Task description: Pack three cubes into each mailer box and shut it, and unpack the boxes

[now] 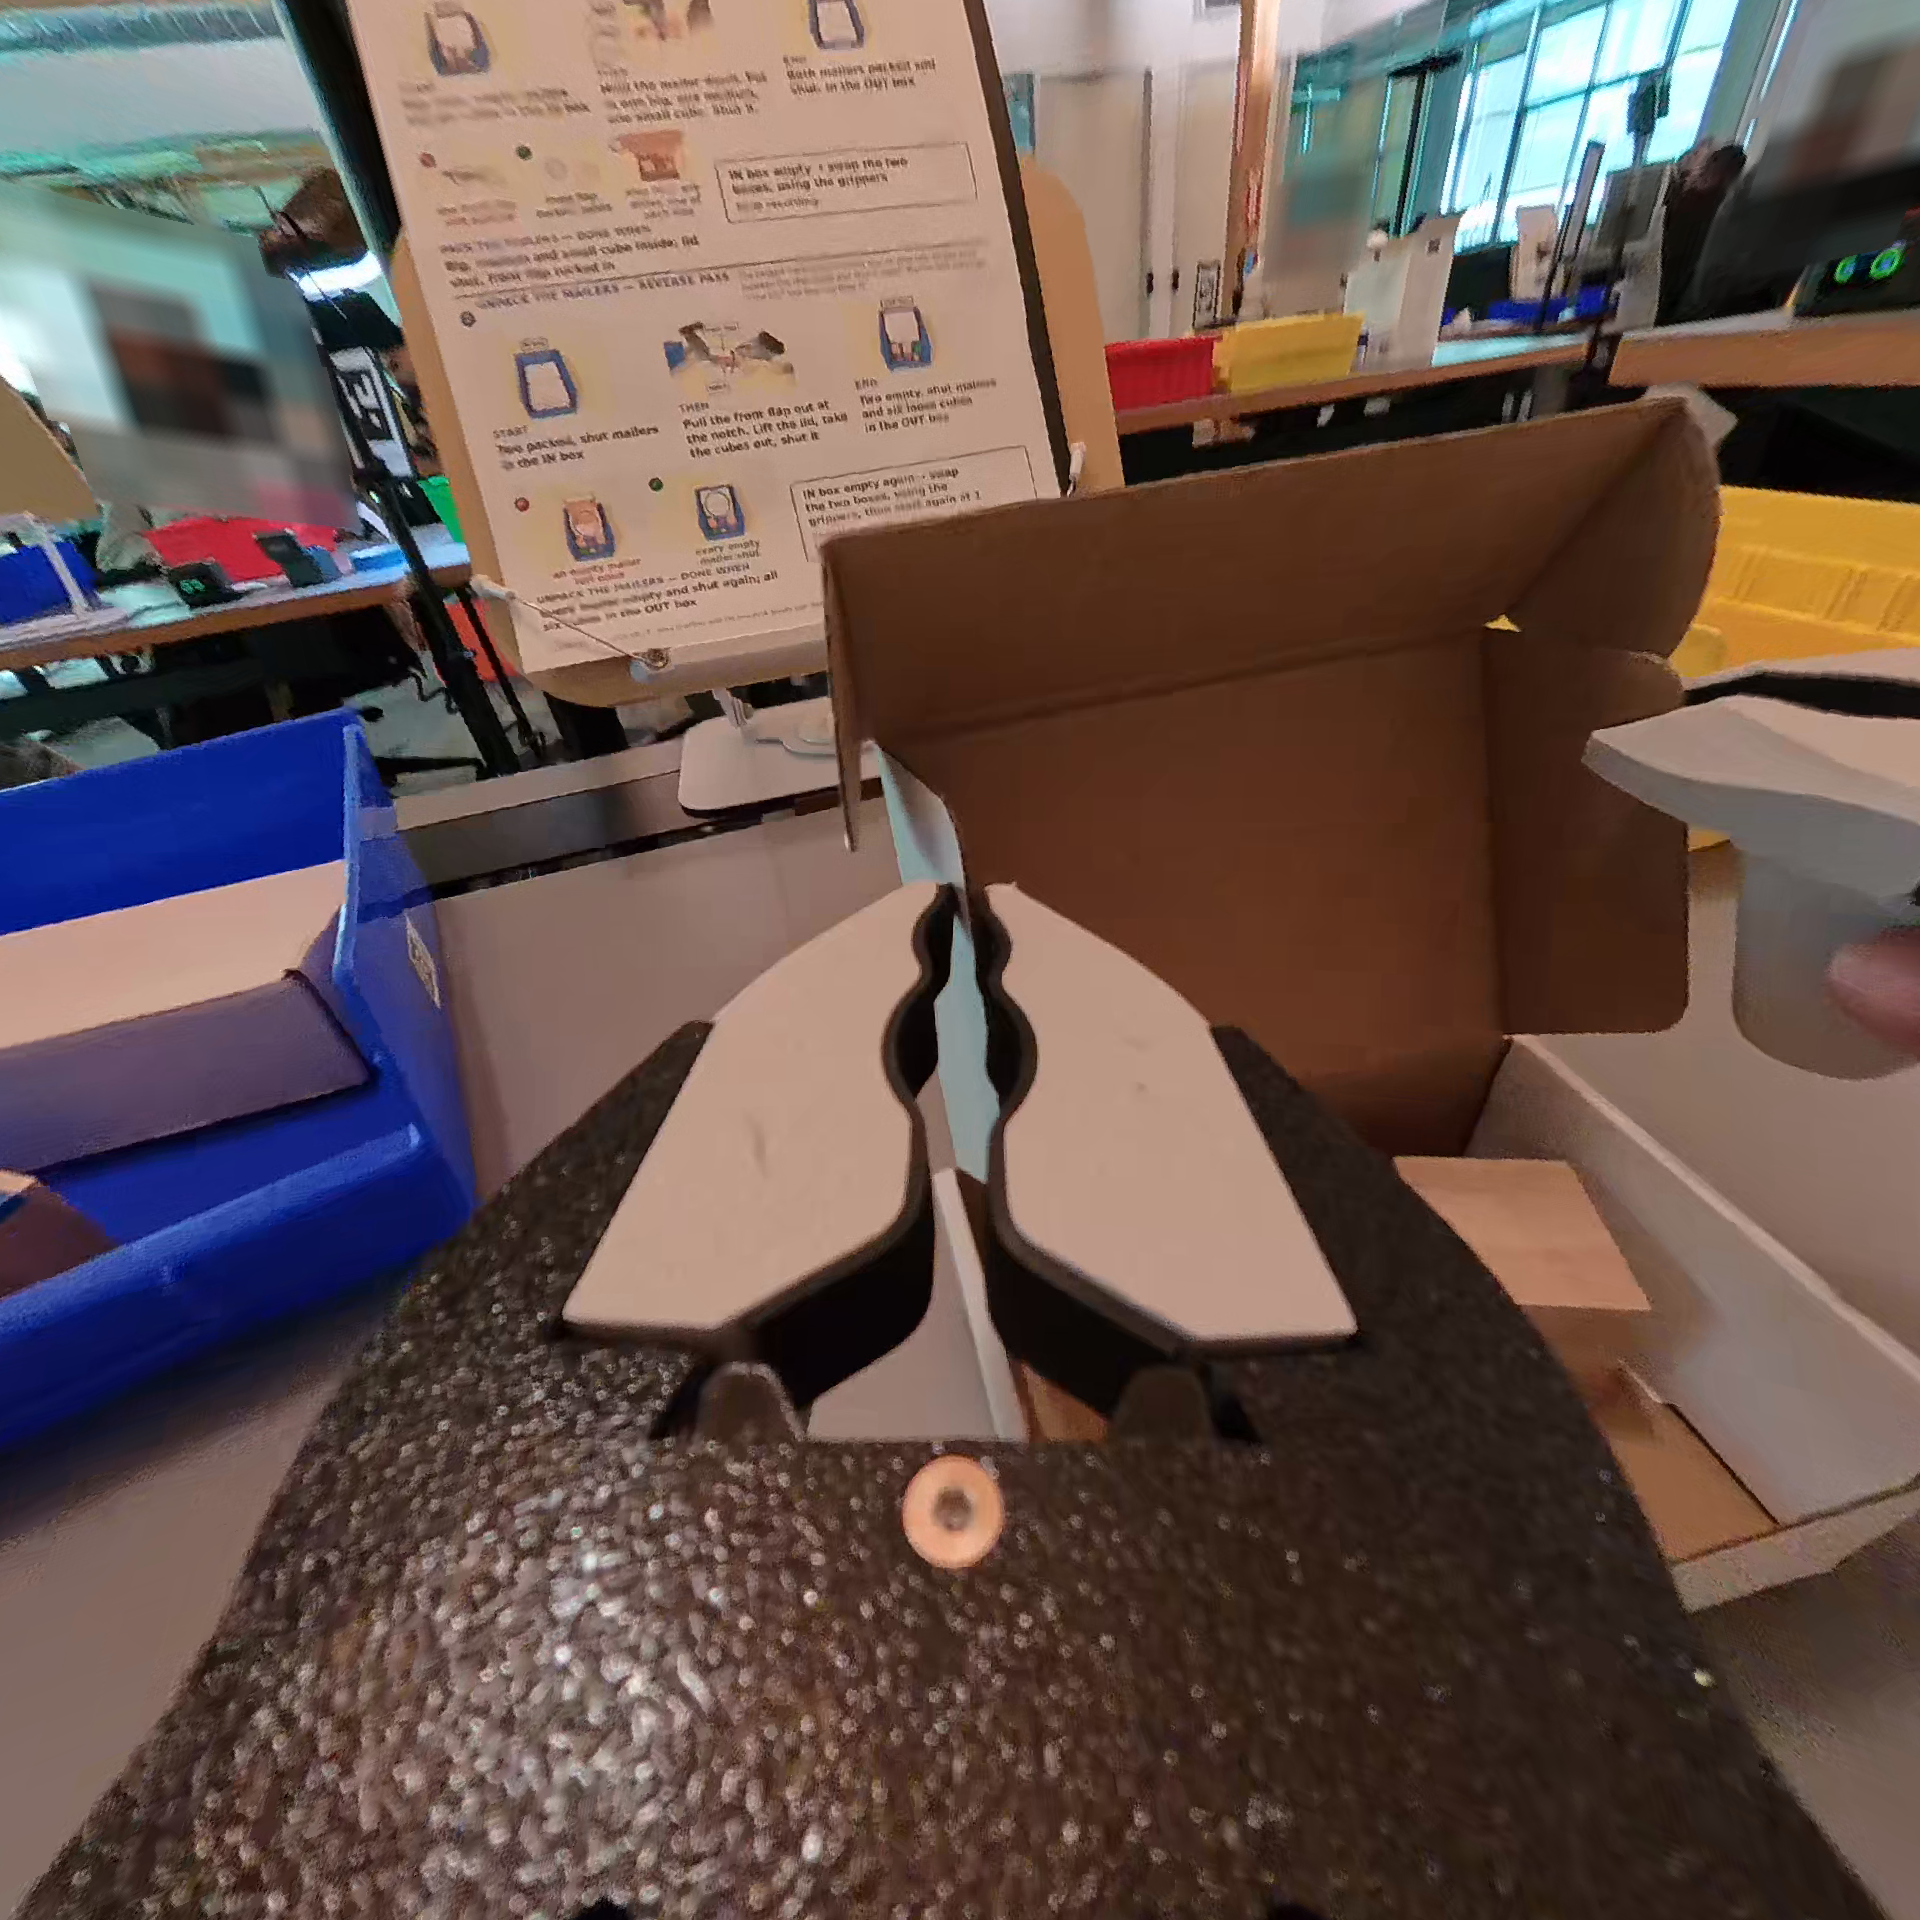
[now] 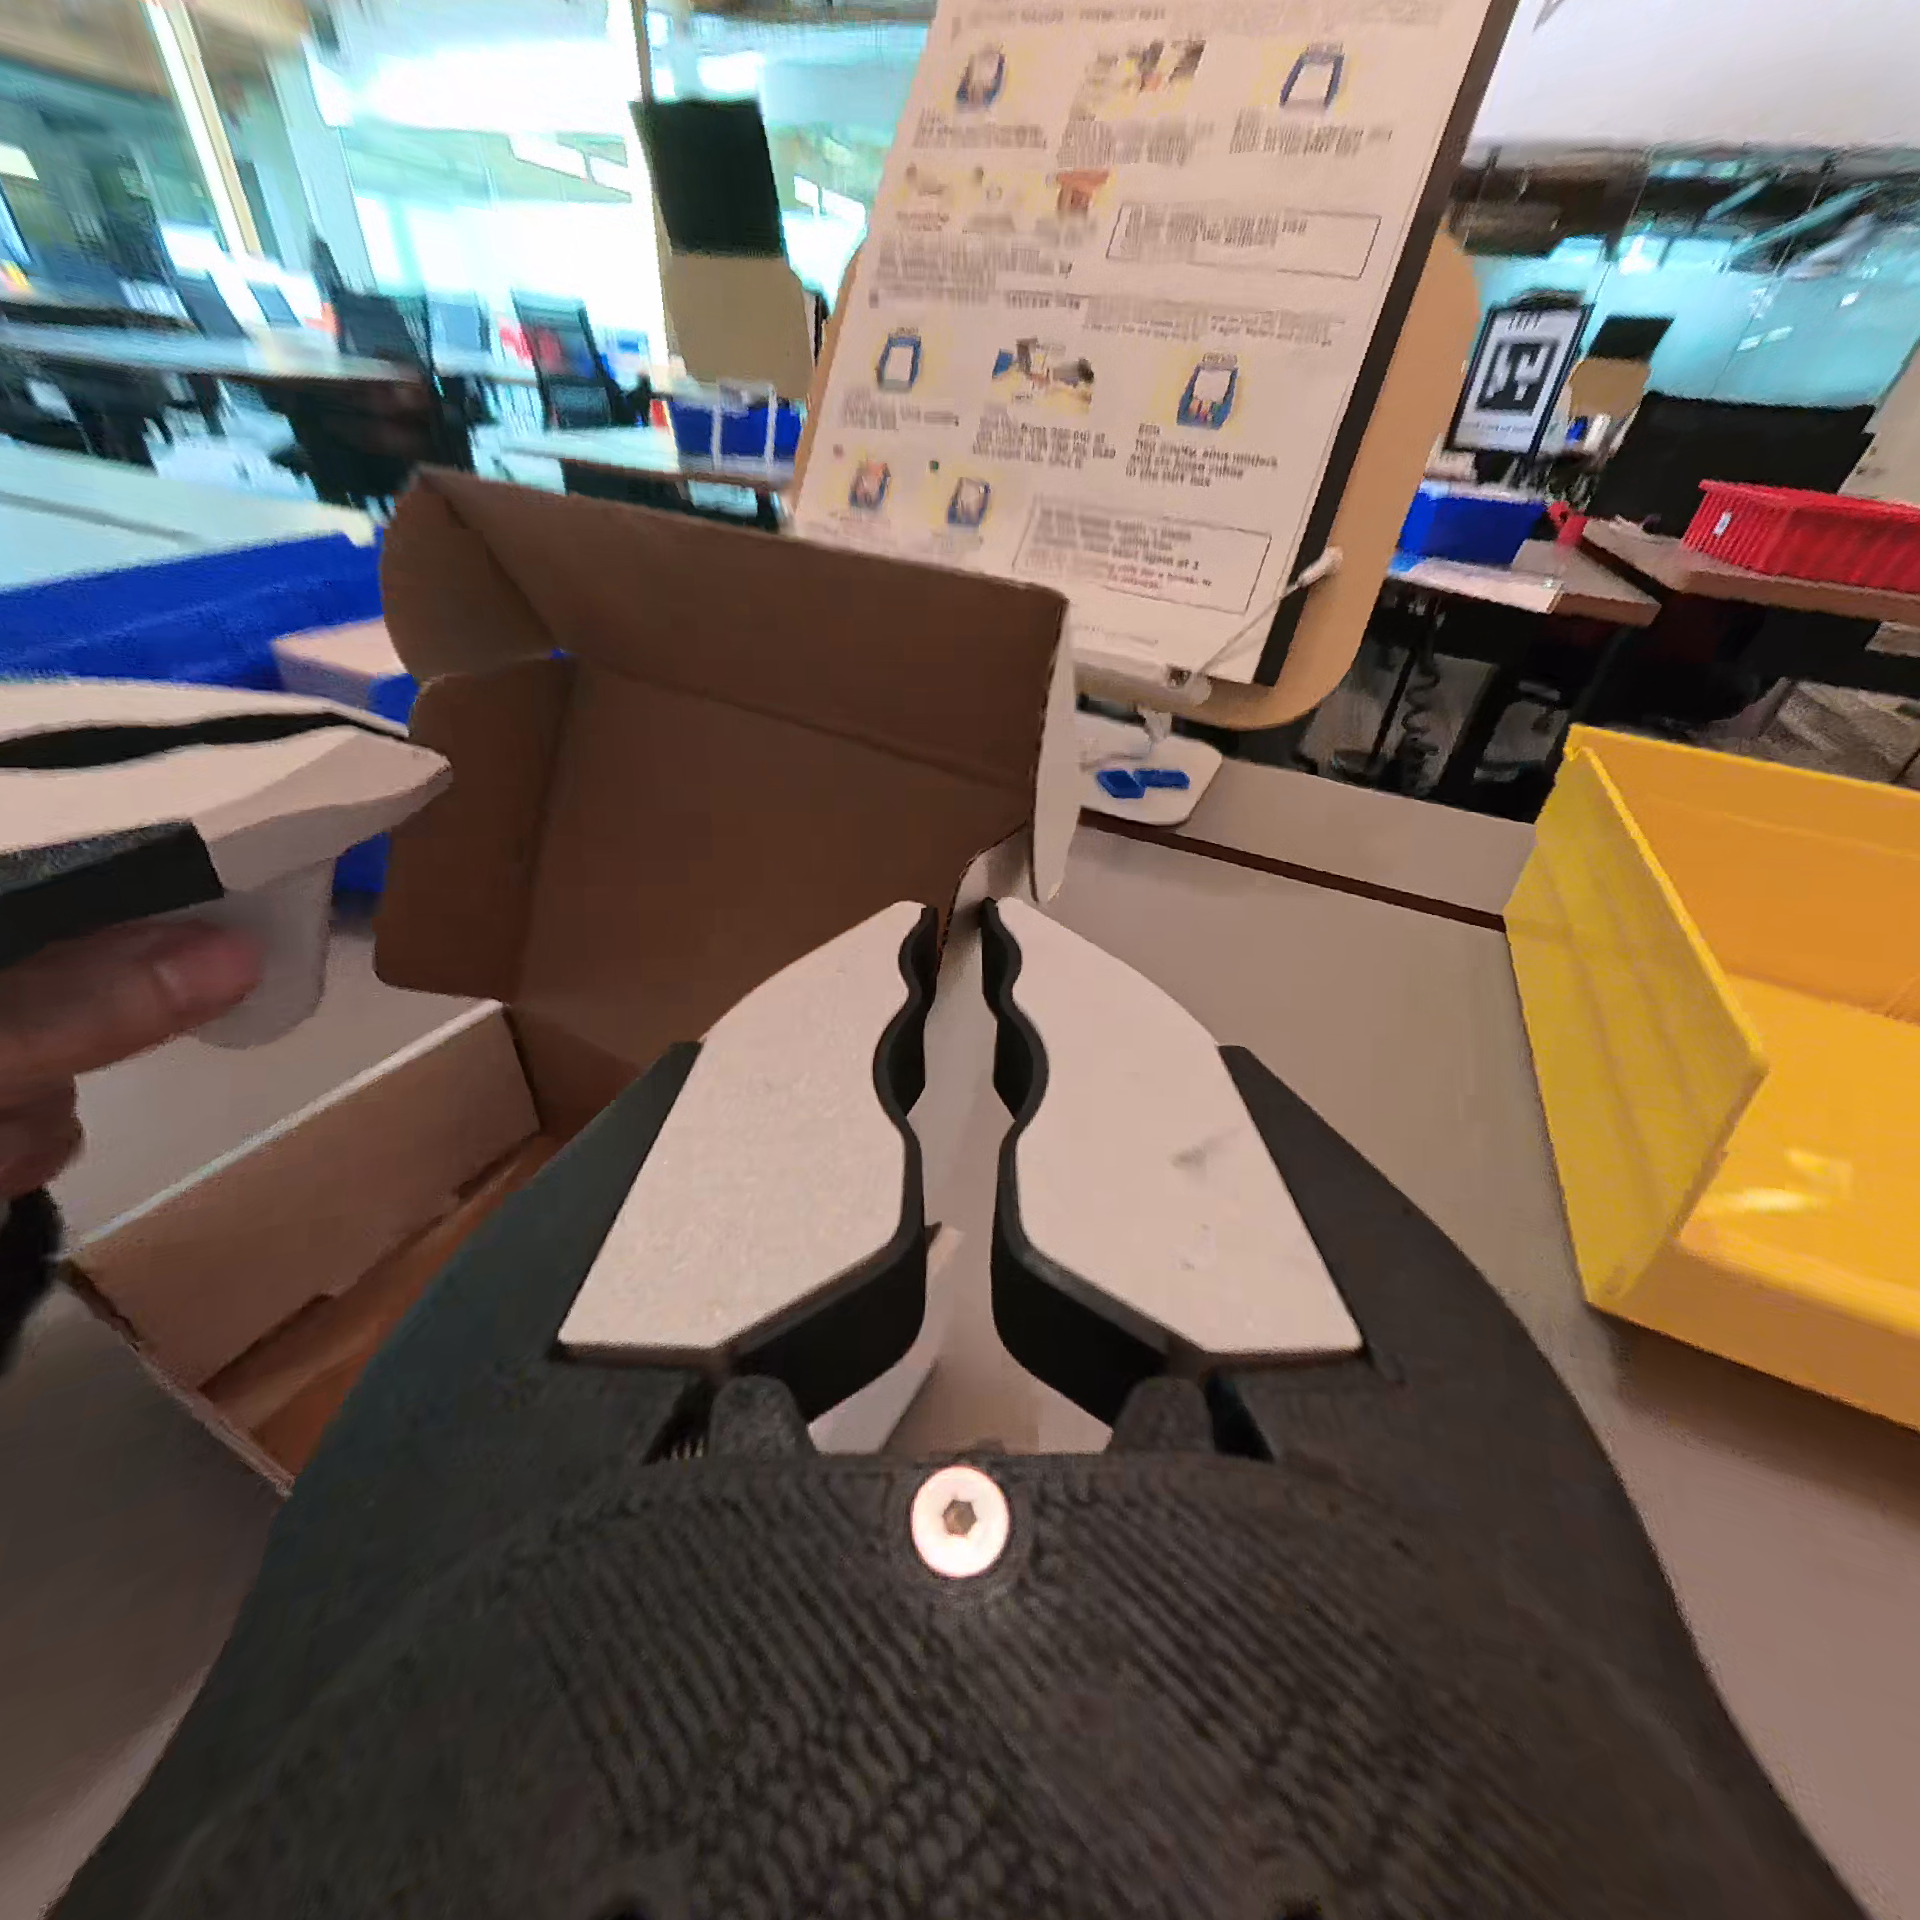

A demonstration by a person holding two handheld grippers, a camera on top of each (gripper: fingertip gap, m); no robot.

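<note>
A mailer box, white outside and brown inside, stands open on the table with its lid (image 1: pixel 1195 727) upright. Pale wooden cubes (image 1: pixel 1527 1236) lie inside it; I cannot tell how many. My left gripper (image 1: pixel 966 894) is shut on the lid's left side flap (image 1: pixel 935 831), which runs edge-on between the fingers. My right gripper (image 2: pixel 961 914) has its jaws closed to a narrow slit at the lid's right edge (image 2: pixel 1049 779) and seems to pinch it. Each gripper shows side-on in the other's view, the right one (image 1: pixel 1683 769) and the left one (image 2: pixel 343 769), at the lid's sides.
A blue bin (image 1: pixel 260 1195) at the left holds another white mailer box (image 1: pixel 156 966). A yellow bin (image 2: pixel 1766 1039) stands at the right. An instruction board (image 1: pixel 727 364) on a stand rises behind the box. A person's fingers (image 2: pixel 125 987) hold the left gripper.
</note>
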